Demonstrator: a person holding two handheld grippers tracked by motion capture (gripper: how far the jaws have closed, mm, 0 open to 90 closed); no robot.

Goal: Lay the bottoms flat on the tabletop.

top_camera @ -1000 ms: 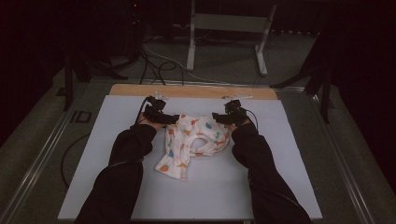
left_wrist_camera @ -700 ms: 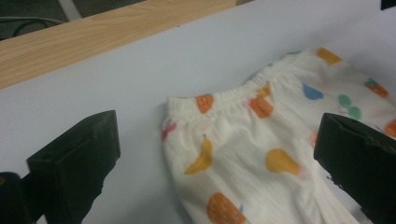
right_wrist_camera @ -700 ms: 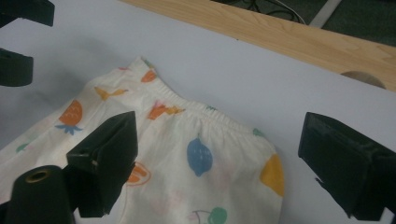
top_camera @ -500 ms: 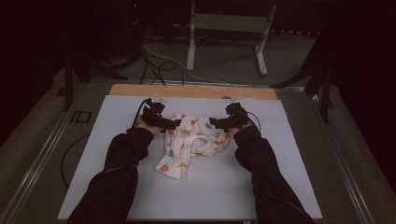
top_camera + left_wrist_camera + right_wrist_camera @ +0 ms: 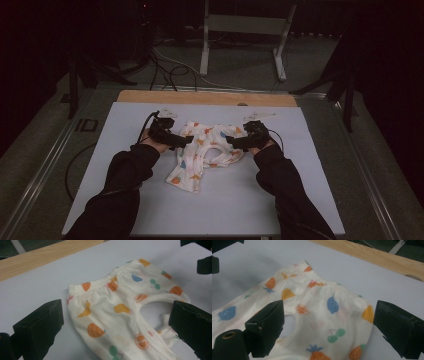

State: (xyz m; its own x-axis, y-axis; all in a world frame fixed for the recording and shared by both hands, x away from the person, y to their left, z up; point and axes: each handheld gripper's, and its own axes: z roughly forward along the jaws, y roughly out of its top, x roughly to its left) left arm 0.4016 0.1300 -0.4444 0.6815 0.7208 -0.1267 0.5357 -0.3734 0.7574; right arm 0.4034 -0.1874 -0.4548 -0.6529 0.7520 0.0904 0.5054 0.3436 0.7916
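On the white table (image 5: 125, 200), one fruit-print pants (image 5: 205, 150), left claw (image 5: 187, 141) and right claw (image 5: 229, 141) gaping, empty

A pale mat (image 5: 310, 150) covers a table with a wooden edge (image 5: 210, 98) in a dim room; beyond, cables (image 5: 170, 67) cross the grey floor (image 5: 240, 65) beside a white metal stand (image 5: 245, 30).

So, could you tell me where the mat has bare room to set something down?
The white mat is bare in front of the baby trousers, between the sleeves, and along both side edges. Its middle is crowded: the open left gripper and right gripper flank the waistband.
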